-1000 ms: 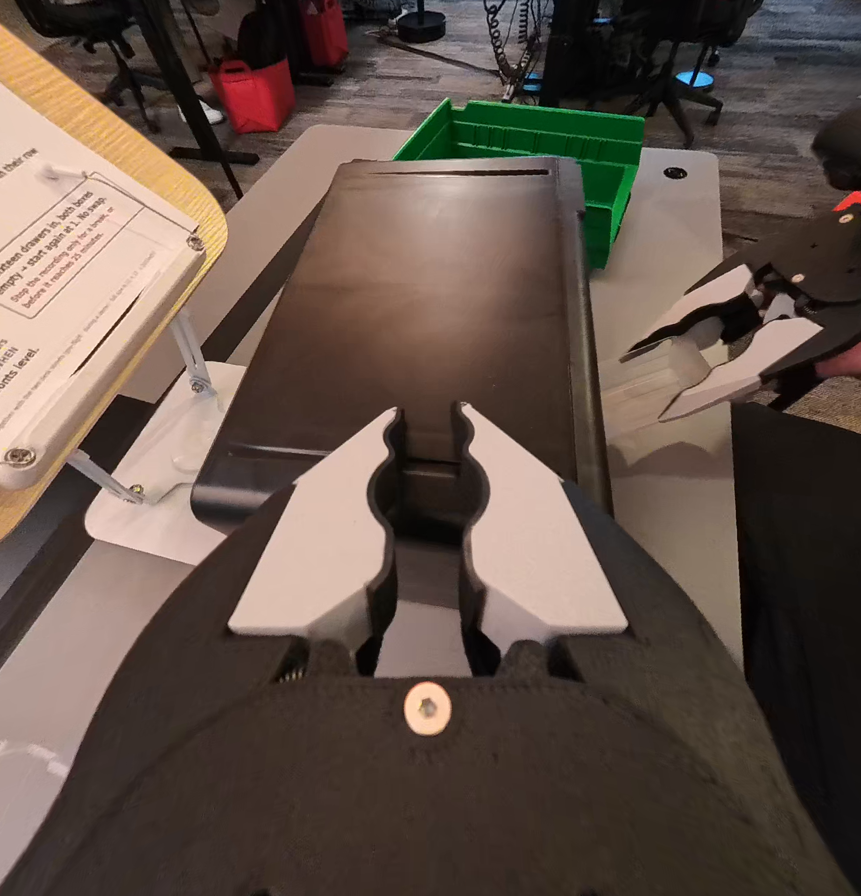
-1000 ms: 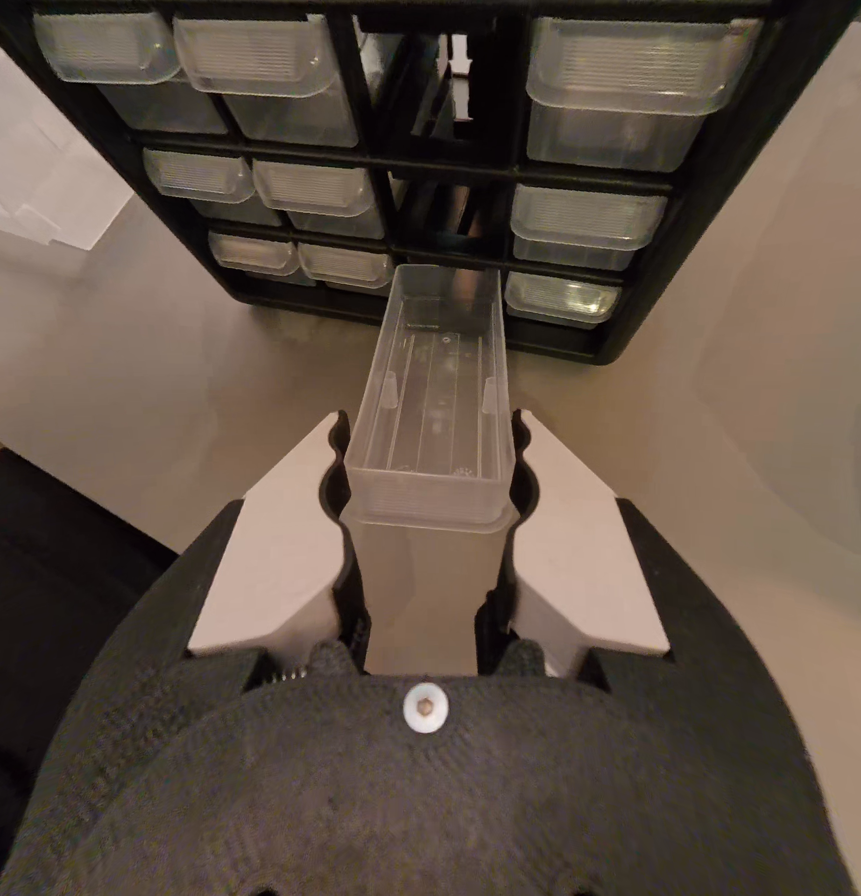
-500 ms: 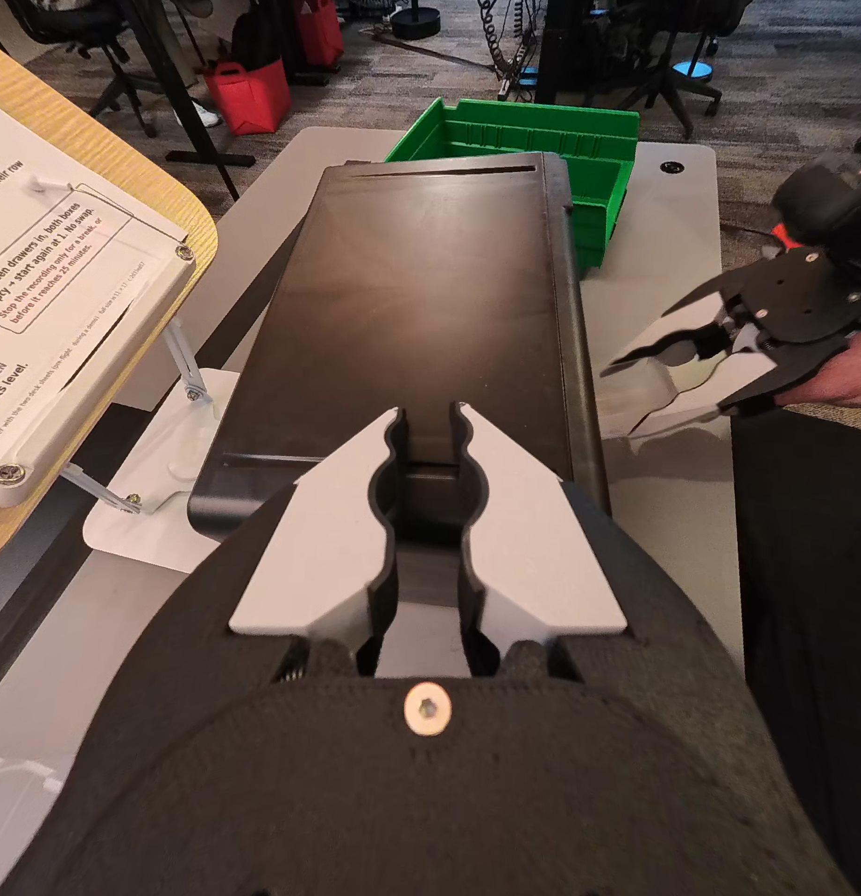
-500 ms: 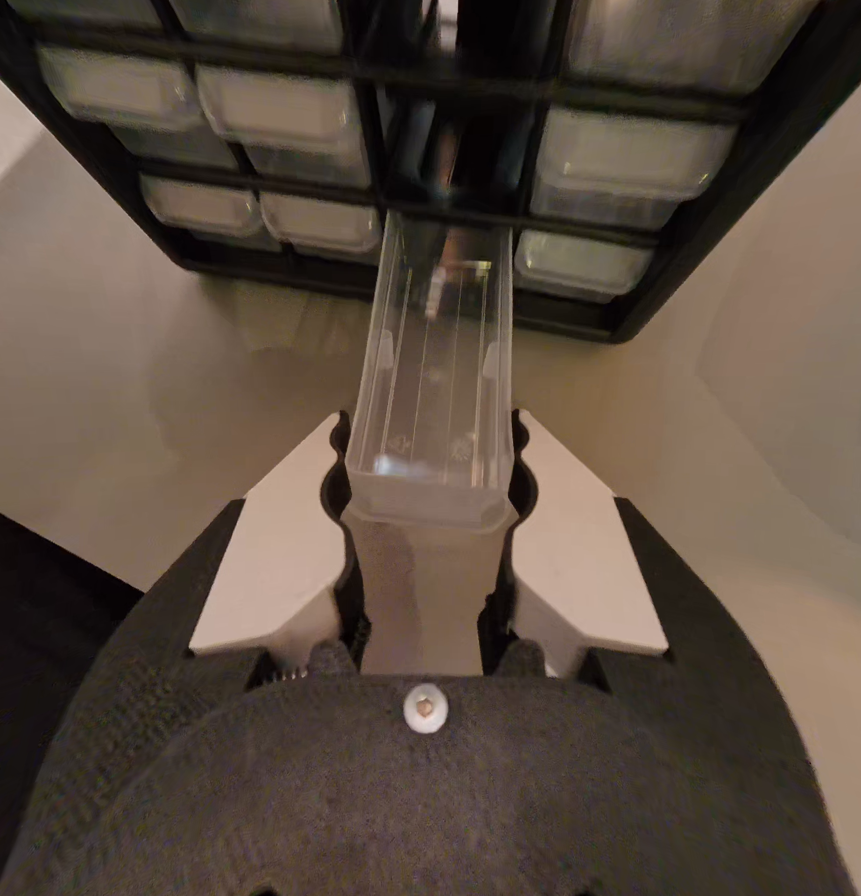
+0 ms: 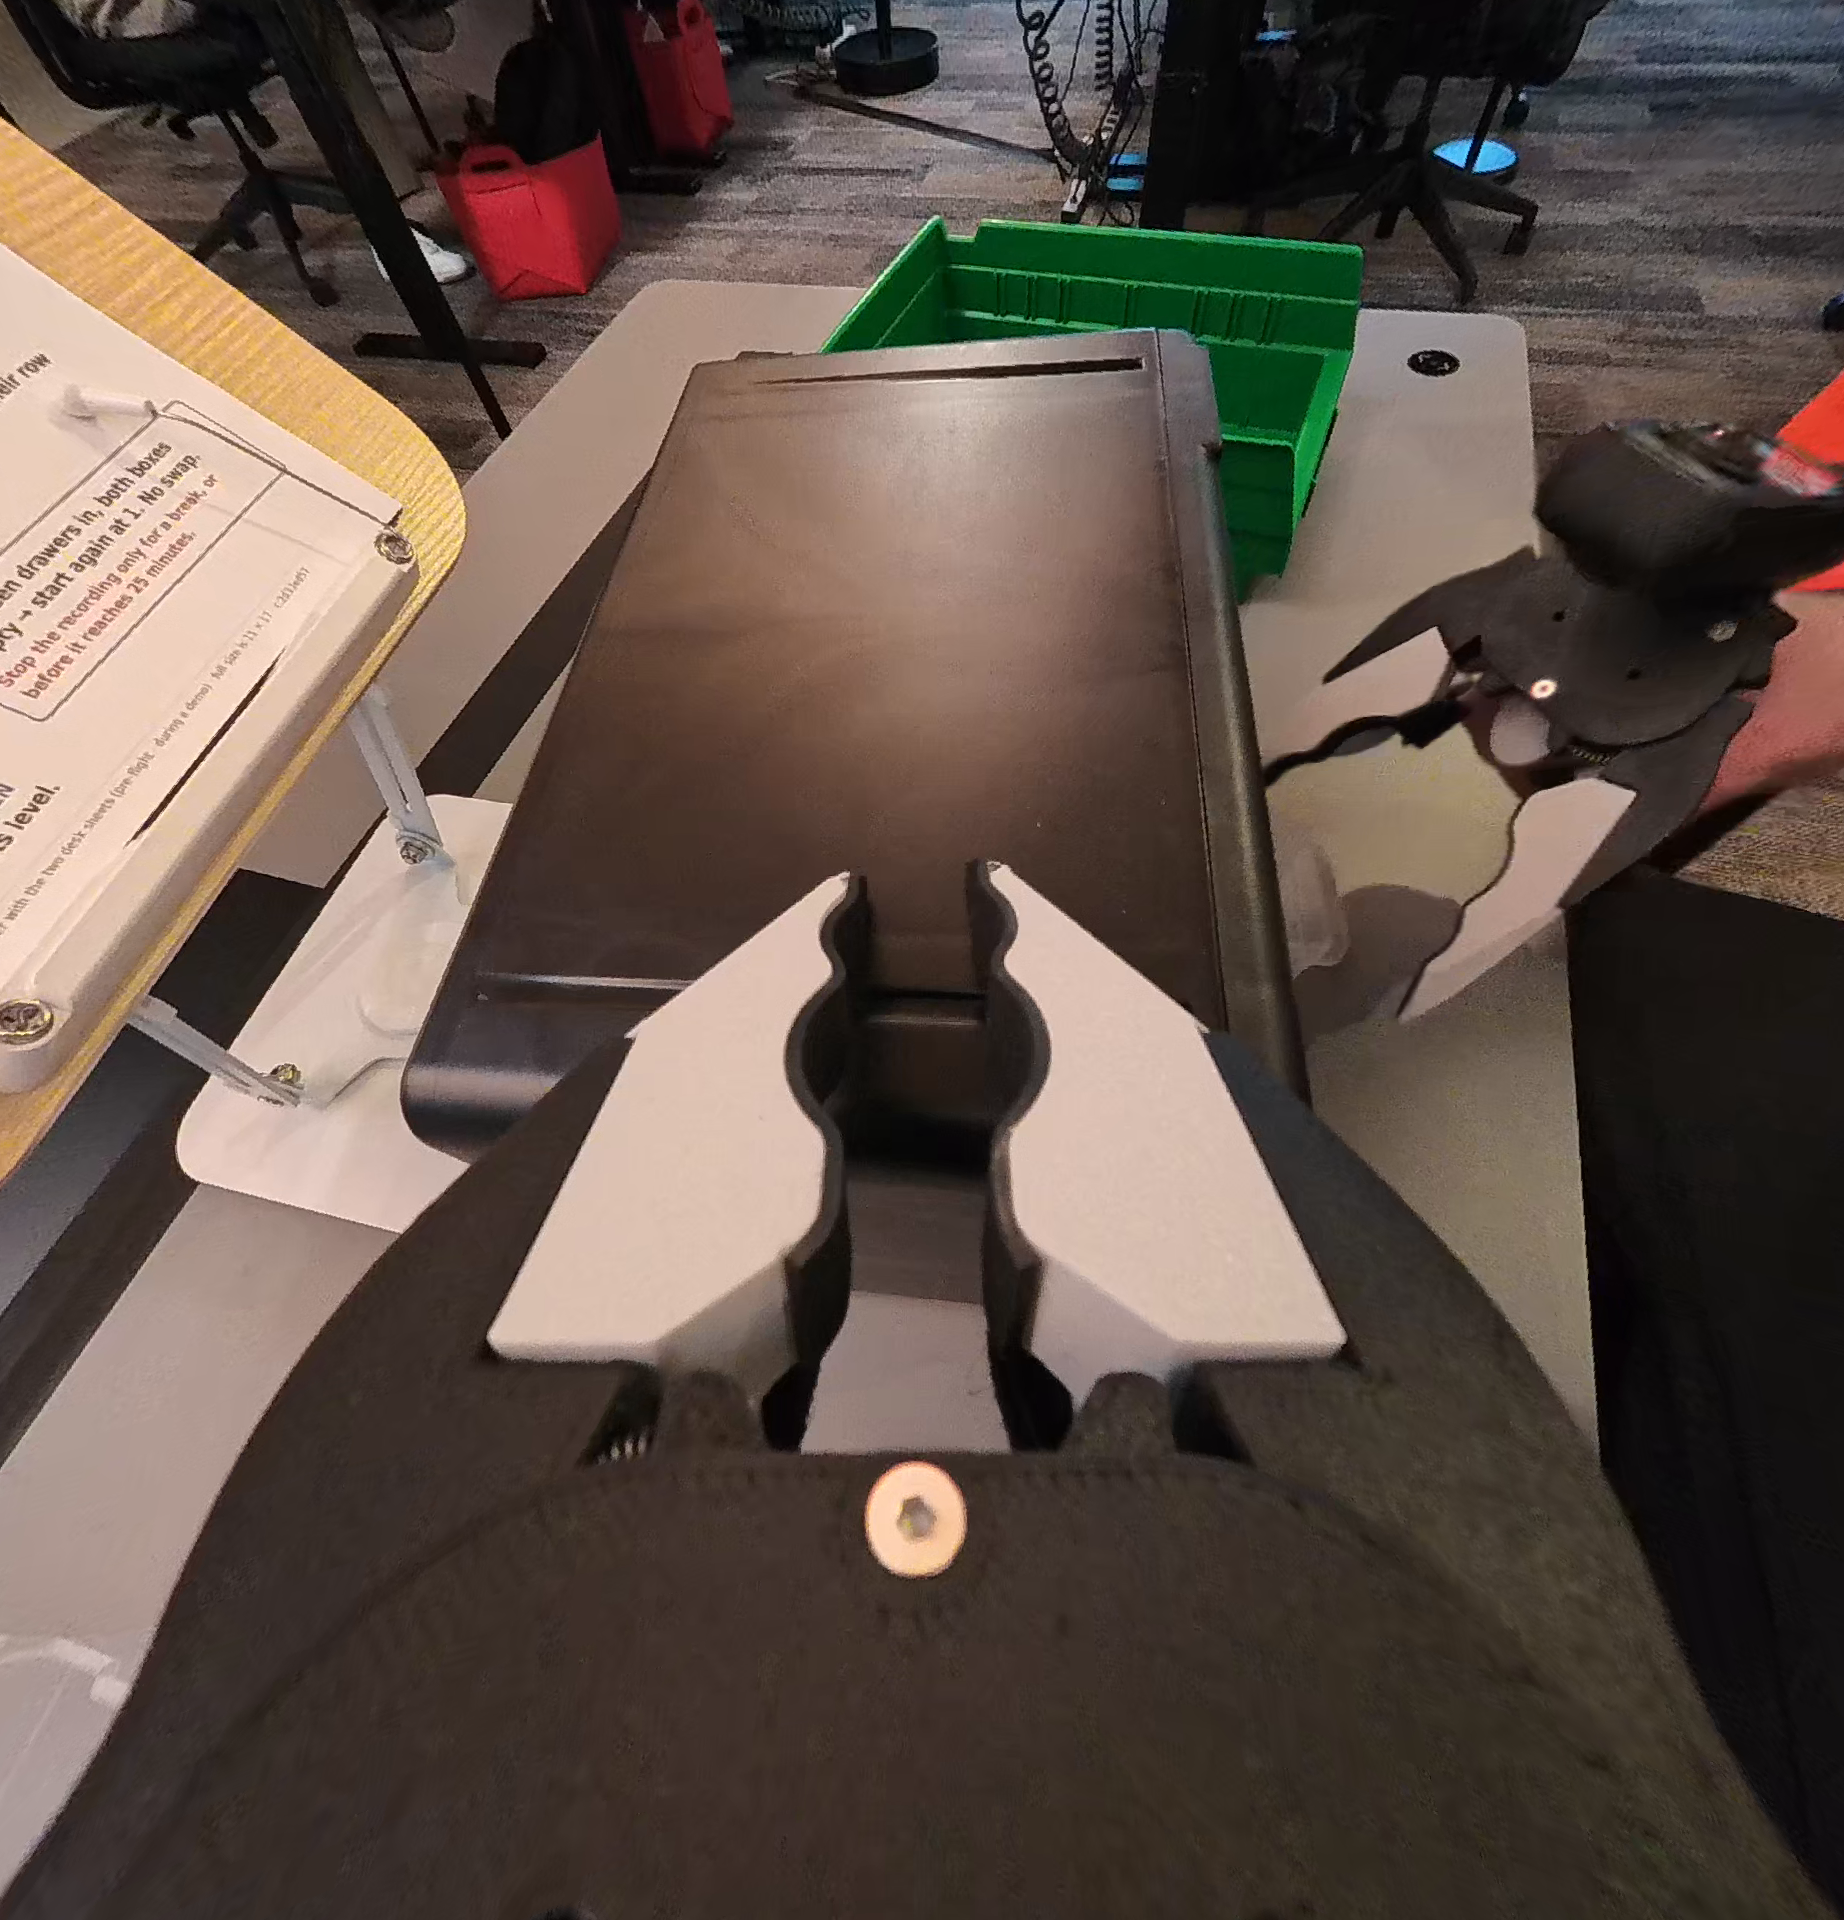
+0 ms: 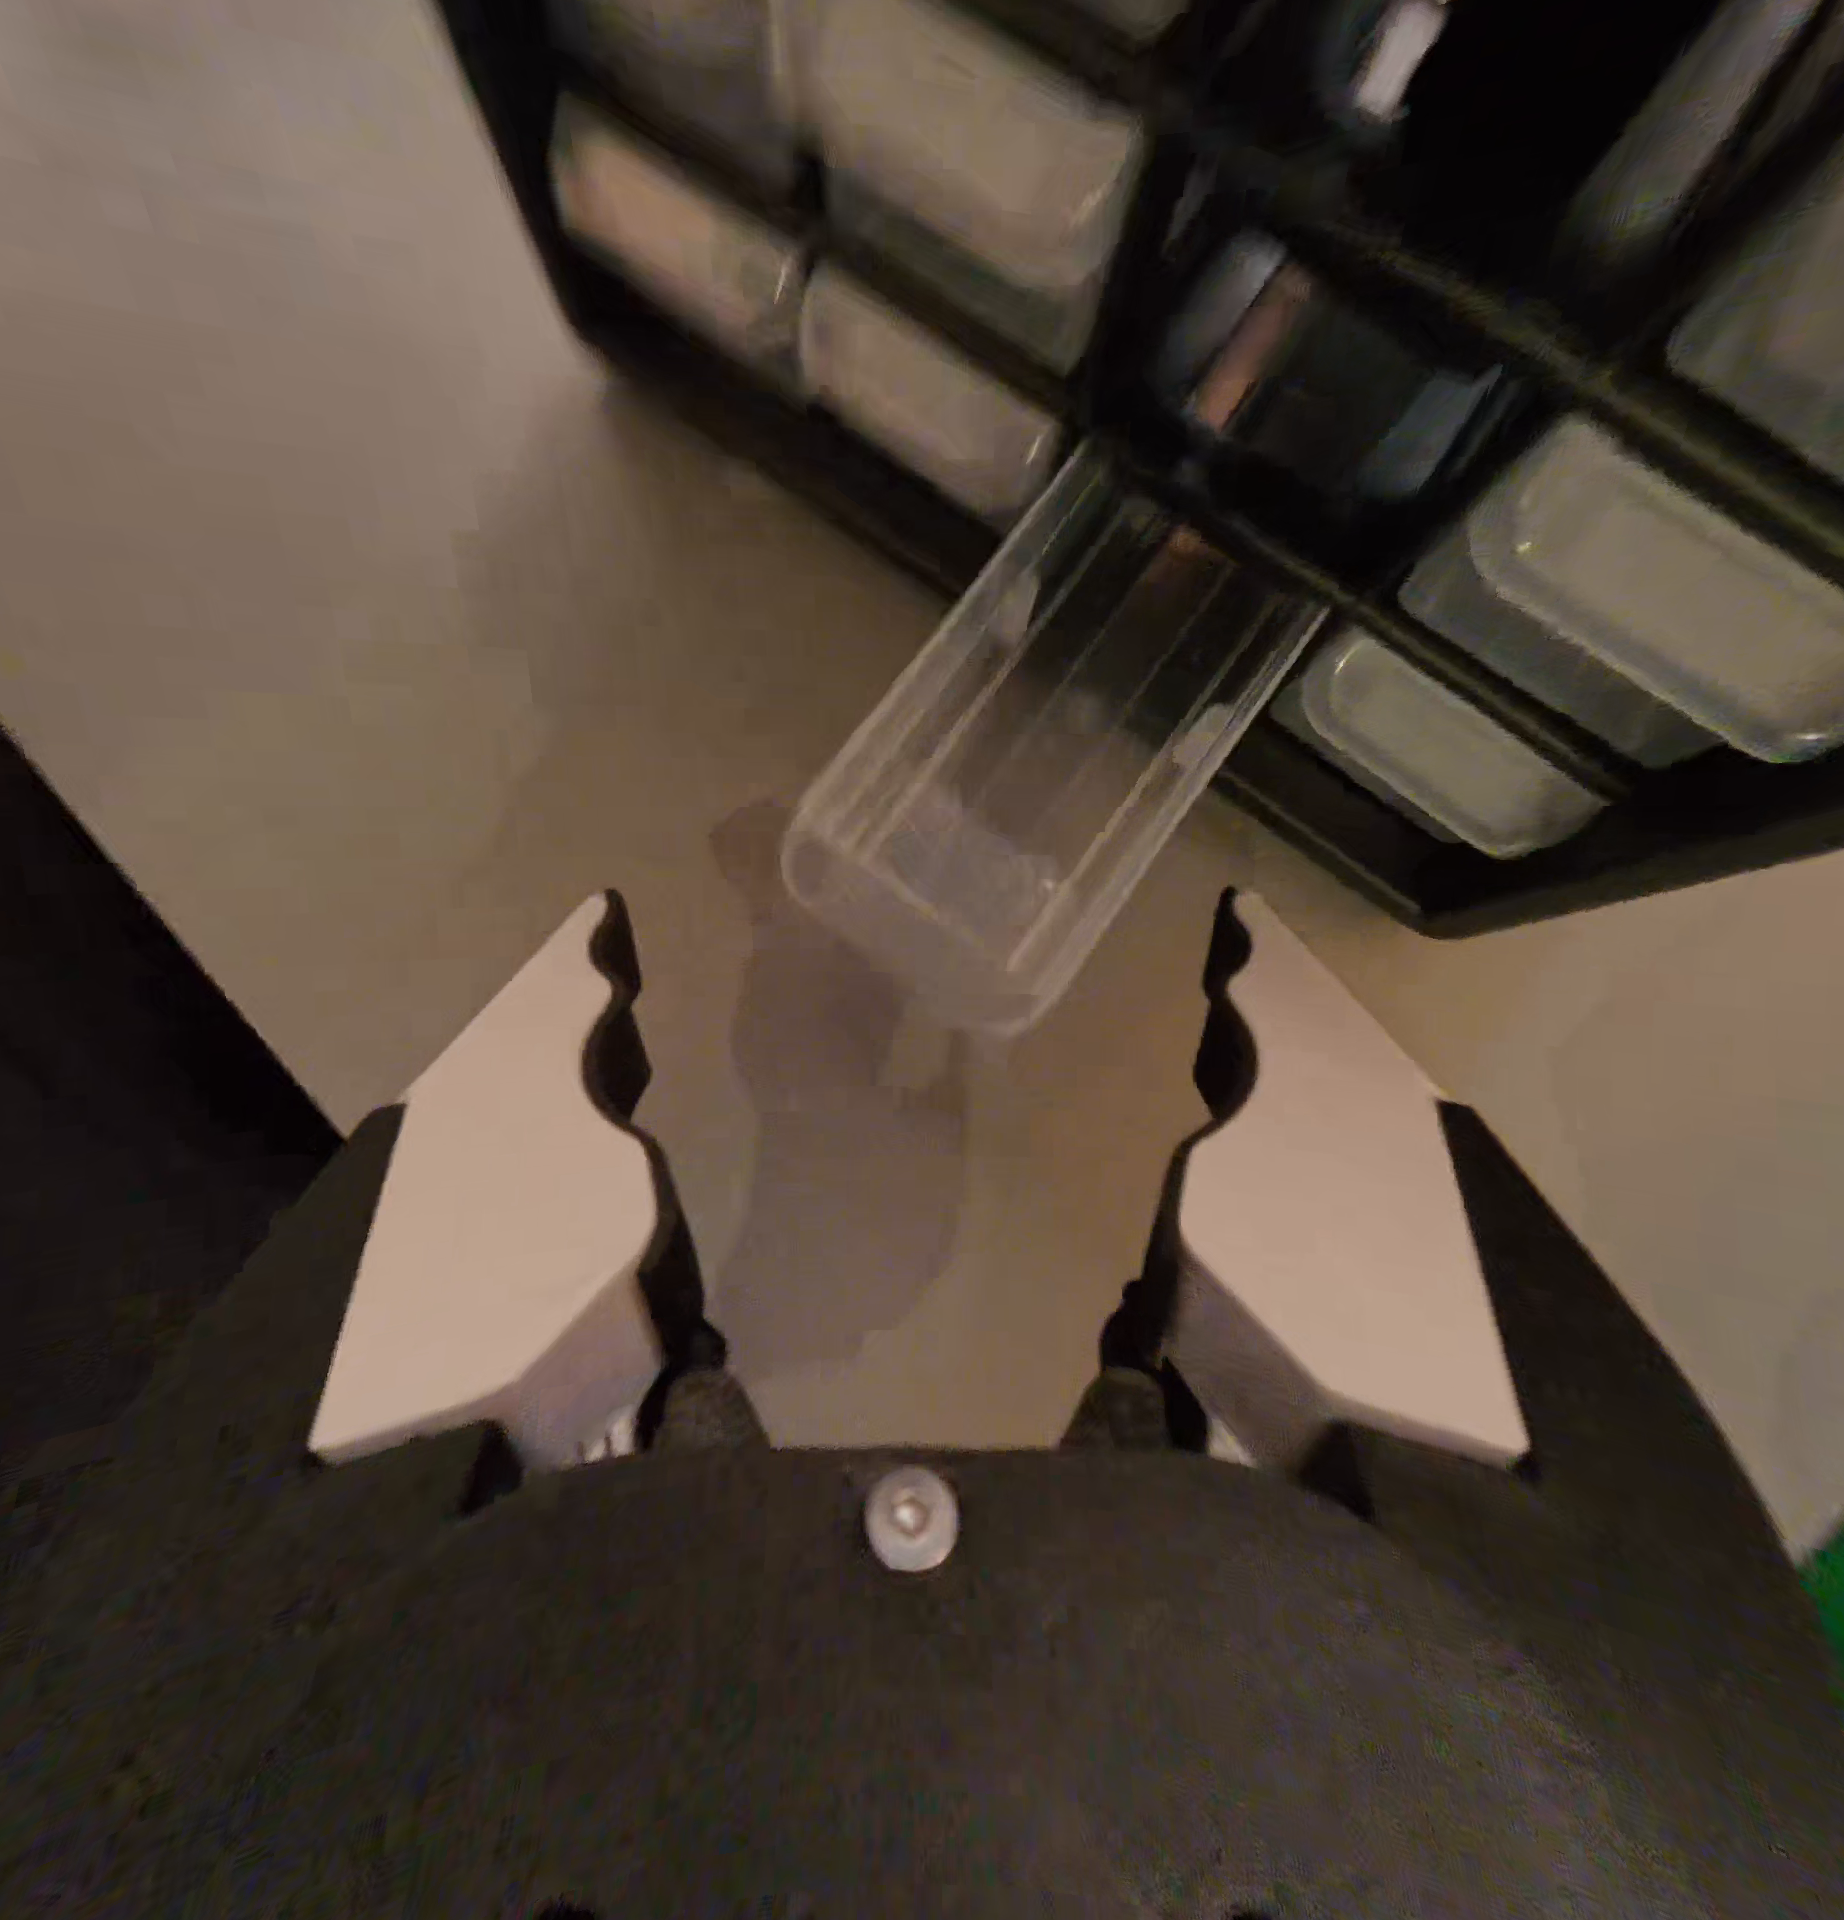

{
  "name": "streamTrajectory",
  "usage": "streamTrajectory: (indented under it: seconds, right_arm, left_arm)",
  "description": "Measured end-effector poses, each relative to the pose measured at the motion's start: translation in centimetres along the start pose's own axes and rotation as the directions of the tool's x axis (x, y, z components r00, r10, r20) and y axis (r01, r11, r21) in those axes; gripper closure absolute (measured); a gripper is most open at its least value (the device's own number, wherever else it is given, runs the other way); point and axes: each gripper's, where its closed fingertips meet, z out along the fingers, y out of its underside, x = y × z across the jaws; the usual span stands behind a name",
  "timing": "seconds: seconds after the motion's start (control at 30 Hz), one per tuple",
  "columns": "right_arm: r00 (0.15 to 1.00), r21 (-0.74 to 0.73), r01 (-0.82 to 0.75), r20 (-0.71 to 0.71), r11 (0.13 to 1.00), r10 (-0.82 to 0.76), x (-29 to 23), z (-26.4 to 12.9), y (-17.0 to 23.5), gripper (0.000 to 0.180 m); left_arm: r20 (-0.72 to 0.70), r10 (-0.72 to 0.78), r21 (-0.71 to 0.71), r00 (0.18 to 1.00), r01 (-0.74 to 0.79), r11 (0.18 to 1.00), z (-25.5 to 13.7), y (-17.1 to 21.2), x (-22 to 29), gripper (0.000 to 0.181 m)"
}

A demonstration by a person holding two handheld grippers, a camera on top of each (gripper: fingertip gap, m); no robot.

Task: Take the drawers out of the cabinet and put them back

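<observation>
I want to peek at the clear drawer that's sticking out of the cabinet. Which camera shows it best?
The right wrist view. The drawer lies just ahead of the open right gripper, with its far end in the cabinet, though it's a bit blurry. The left wrist view shows only a faint clear bit beside the cabinet's edge.

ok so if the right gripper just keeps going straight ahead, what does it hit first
Most likely the clear drawer, half out of the black cabinet. The open right gripper points at its near end, slightly off to the right; depth is hard to judge.
</observation>
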Motion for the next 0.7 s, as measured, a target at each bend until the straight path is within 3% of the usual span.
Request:
streamTrajectory:
  seconds: [0.03,0.13,0.2,0.23,0.33,0.57,0.7]
  right_arm:
    - [0.998,-0.040,0.065,0.004,0.997,-0.065,0.2,-0.2,1.0,0.070]
    - [0.989,-0.106,0.122,-0.066,0.987,-0.130,2.3,-0.2,2.6,0.092]
    - [0.991,-0.029,0.069,-0.111,0.997,-0.072,3.3,-0.5,1.1,0.106]
    - [0.990,-0.014,0.042,-0.132,0.999,-0.043,3.8,-0.5,0.6,0.100]
    - [0.974,-0.032,-0.073,-0.217,0.997,0.065,5.7,0.8,0.9,0.106]
    - [0.874,0.109,-0.370,-0.296,0.923,0.385,9.2,4.1,0.1,0.051]
    - [0.839,0.165,-0.435,-0.284,0.885,0.465,9.5,5.2,-0.4,0.048]
  left_arm:
    - [-0.003,-0.002,0.001,1.000,0.002,1.000,0.0,0.0,0.0,0.162]
    - [-0.009,-0.005,0.005,1.000,0.005,1.000,0.0,0.0,0.0,0.161]
    - [-0.009,-0.004,0.005,1.000,0.004,1.000,0.0,0.0,0.0,0.161]
    - [-0.008,-0.002,0.005,1.000,0.002,1.000,0.0,0.0,0.0,0.161]
    - [-0.007,0.003,0.004,1.000,-0.003,1.000,0.0,0.0,0.0,0.161]
    - [-0.005,0.007,0.004,1.000,-0.007,1.000,0.0,0.0,0.0,0.162]
    - [-0.007,0.006,0.005,1.000,-0.006,1.000,0.1,0.0,-0.1,0.161]
